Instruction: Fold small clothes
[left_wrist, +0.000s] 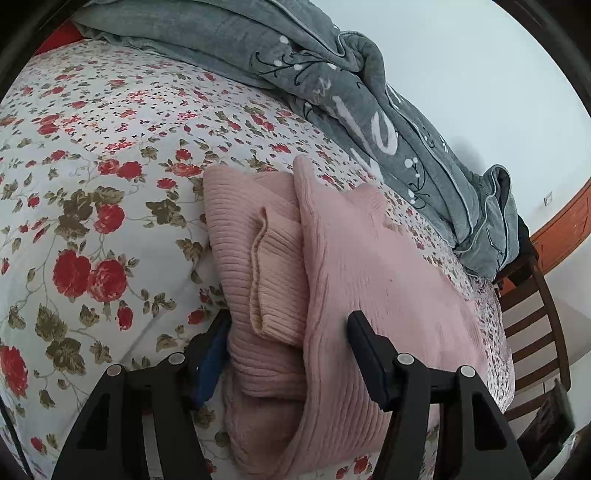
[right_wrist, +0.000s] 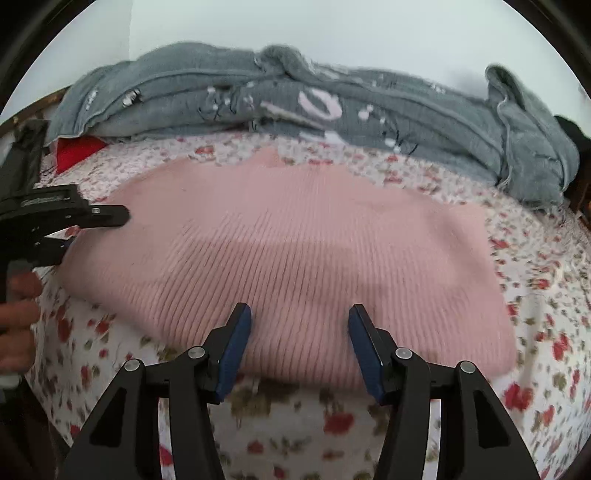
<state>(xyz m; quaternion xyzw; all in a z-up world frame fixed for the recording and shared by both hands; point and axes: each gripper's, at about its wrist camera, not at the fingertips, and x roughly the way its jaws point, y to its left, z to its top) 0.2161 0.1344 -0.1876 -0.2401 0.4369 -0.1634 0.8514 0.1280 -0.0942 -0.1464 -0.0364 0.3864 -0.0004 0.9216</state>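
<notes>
A pink ribbed knit garment (left_wrist: 332, 266) lies folded on the floral bed sheet (left_wrist: 92, 177), a cuffed sleeve (left_wrist: 269, 280) lying across it. My left gripper (left_wrist: 288, 332) is open, its jaws straddling the garment's near edge; one finger (left_wrist: 212, 354) is beside the fabric, the other rests over it. In the right wrist view the same garment (right_wrist: 280, 251) spreads wide on the sheet (right_wrist: 303, 424). My right gripper (right_wrist: 299, 332) is open and empty above its near edge. The left gripper (right_wrist: 70, 225) shows at the garment's left end, a hand behind it.
A rumpled grey quilt (left_wrist: 332, 85) lies along the far side of the bed, also in the right wrist view (right_wrist: 332, 110). A dark wooden chair (left_wrist: 532, 325) stands past the bed's end. A red item (right_wrist: 75, 151) lies at the far left.
</notes>
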